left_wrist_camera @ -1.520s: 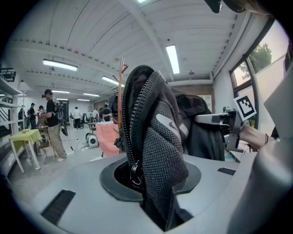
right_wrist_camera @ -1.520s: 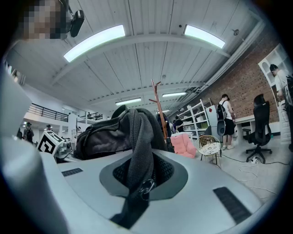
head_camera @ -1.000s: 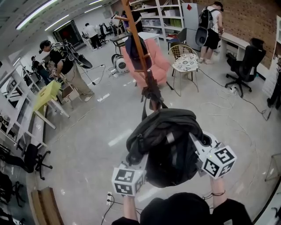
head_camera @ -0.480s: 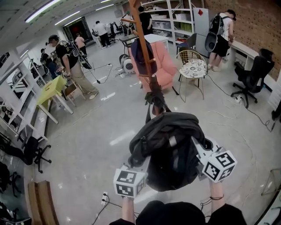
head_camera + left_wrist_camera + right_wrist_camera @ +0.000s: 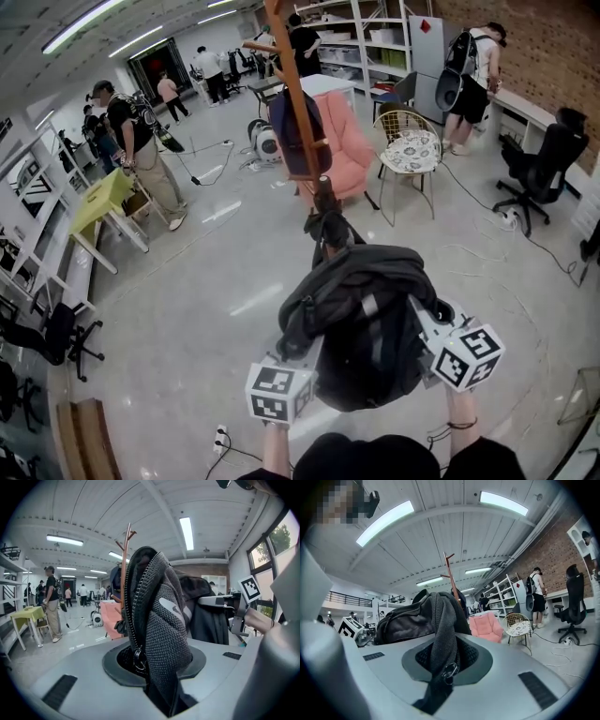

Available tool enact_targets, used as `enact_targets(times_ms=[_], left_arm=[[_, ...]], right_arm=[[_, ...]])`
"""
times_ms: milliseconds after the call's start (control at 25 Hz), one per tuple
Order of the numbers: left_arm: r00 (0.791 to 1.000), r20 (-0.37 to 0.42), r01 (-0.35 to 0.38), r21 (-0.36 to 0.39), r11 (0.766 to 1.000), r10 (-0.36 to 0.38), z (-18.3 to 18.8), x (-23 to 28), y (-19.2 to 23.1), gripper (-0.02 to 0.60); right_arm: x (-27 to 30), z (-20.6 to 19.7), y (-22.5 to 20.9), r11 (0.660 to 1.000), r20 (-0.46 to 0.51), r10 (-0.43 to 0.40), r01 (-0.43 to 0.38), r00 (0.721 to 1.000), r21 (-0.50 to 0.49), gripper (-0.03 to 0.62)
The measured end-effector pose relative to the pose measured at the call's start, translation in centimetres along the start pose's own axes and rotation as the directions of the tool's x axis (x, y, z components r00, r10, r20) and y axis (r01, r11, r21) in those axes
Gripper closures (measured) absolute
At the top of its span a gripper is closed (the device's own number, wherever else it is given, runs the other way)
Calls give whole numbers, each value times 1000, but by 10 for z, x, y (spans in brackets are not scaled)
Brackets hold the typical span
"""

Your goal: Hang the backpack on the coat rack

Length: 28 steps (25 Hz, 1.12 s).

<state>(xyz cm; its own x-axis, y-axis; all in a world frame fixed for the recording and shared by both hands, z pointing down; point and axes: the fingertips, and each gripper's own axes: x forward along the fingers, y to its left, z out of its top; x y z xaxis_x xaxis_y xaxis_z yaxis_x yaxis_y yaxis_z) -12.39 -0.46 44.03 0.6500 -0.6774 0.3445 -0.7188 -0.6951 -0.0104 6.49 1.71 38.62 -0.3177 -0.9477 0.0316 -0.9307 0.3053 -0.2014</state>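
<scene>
**Open workshop floor, backpack held in two grippers before the coat rack**

Grey polished floor (image 5: 187, 309) spreads below you, with a yellow-green table (image 5: 101, 199) and a standing person (image 5: 136, 141) far off at the left. Closer in, your left gripper (image 5: 157, 667) has its jaws pinching a thick padded edge of the backpack (image 5: 361, 328), right beside a zipper. The black backpack hangs in the air between both grippers, in front of your body and clear of the floor.

Straight ahead, beyond the bag, stands the wooden coat rack (image 5: 298, 112). A dark bag (image 5: 292, 122) already hangs from it, and a pink armchair (image 5: 352, 150) sits just behind. Your right gripper (image 5: 443, 667) has its jaws nearly together, clamped on a narrower knitted strap with a metal ring. Farther right are a wicker chair (image 5: 410, 141) and a black office chair (image 5: 544, 159) by the brick wall (image 5: 544, 37).

To do this step well, you will likely need to raise the backpack high enough for a strap or loop to pass over a free peg, away from the dark bag. Hold both grips firm until the strap is seated. Lower gently, since the slim rack may tip.
</scene>
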Motion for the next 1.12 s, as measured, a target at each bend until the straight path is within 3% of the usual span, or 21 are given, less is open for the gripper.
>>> enact_targets(times_ms=[480, 1120], left_arm=[[999, 5, 38, -4, 999, -38, 42, 87, 58, 445], [999, 13, 32, 21, 999, -32, 77, 143, 93, 445]], right_arm=[[90, 25, -51, 999, 2, -38, 38, 999, -1, 554], [151, 47, -89, 1000, 28, -27, 27, 999, 5, 554]])
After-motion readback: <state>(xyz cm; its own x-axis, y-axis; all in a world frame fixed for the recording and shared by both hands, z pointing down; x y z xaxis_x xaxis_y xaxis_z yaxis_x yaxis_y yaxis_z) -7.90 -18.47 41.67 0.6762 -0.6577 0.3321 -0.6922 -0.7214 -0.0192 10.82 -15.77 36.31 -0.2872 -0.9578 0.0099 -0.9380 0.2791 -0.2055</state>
